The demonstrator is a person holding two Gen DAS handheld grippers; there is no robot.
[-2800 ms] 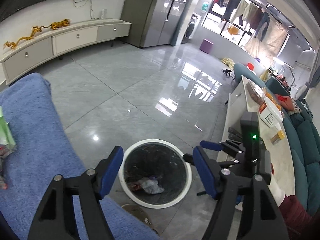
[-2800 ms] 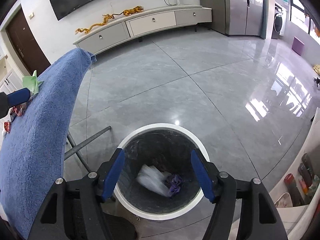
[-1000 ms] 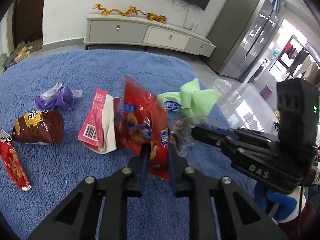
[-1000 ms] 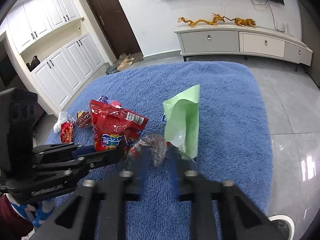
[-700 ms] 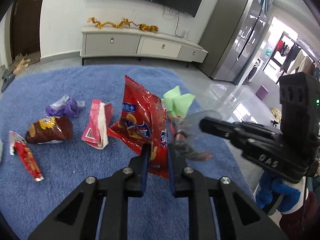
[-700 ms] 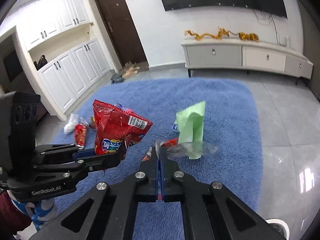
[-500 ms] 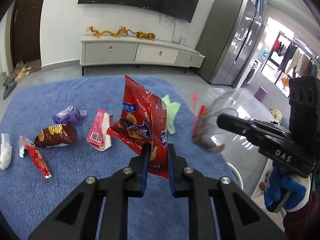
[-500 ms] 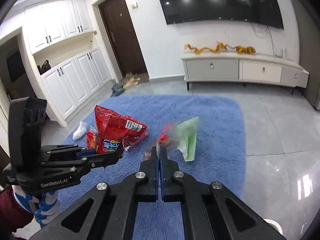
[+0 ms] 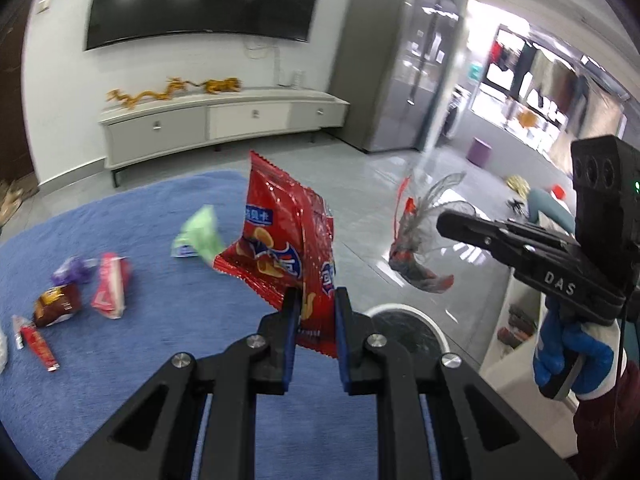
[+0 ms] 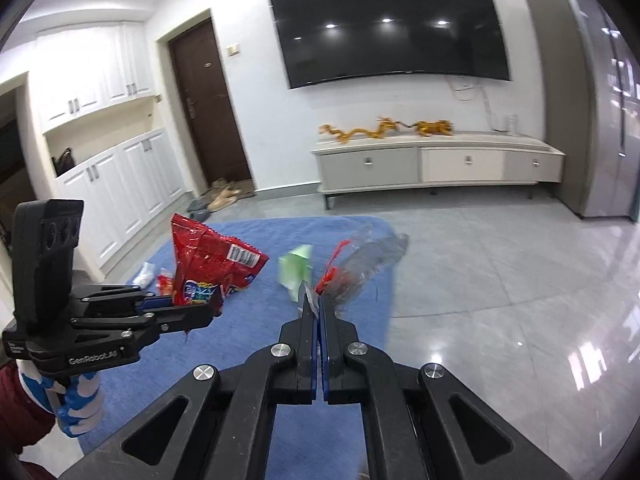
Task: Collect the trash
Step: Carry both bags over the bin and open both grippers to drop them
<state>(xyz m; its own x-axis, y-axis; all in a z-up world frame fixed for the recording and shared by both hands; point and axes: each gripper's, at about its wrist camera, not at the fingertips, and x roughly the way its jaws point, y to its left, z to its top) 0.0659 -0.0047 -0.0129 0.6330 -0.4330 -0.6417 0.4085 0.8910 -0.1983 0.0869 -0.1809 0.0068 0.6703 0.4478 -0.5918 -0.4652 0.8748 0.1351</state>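
Note:
My left gripper (image 9: 315,300) is shut on a red chip bag (image 9: 288,248) and holds it up above the blue cloth (image 9: 160,320). The bag also shows in the right wrist view (image 10: 212,268). My right gripper (image 10: 319,300) is shut on a clear plastic wrapper with red bits (image 10: 360,264), also seen in the left wrist view (image 9: 420,252). The white-rimmed bin (image 9: 404,332) sits on the floor below both, past the cloth's edge. A green wrapper (image 9: 198,236), a pink packet (image 9: 110,284), a brown bag (image 9: 56,304), a purple wrapper (image 9: 72,272) and a red stick pack (image 9: 36,342) lie on the cloth.
A TV cabinet (image 10: 436,168) with gold dragons stands at the far wall under a large TV (image 10: 388,20). A grey fridge (image 9: 396,60) is at the back. A white table edge (image 9: 516,312) with items lies right of the bin. The glossy tiled floor (image 10: 500,280) spreads to the right.
Both grippers have lifted with their trash and swung right, off the cloth toward the bin, which has come into the left wrist view. Both stay shut.

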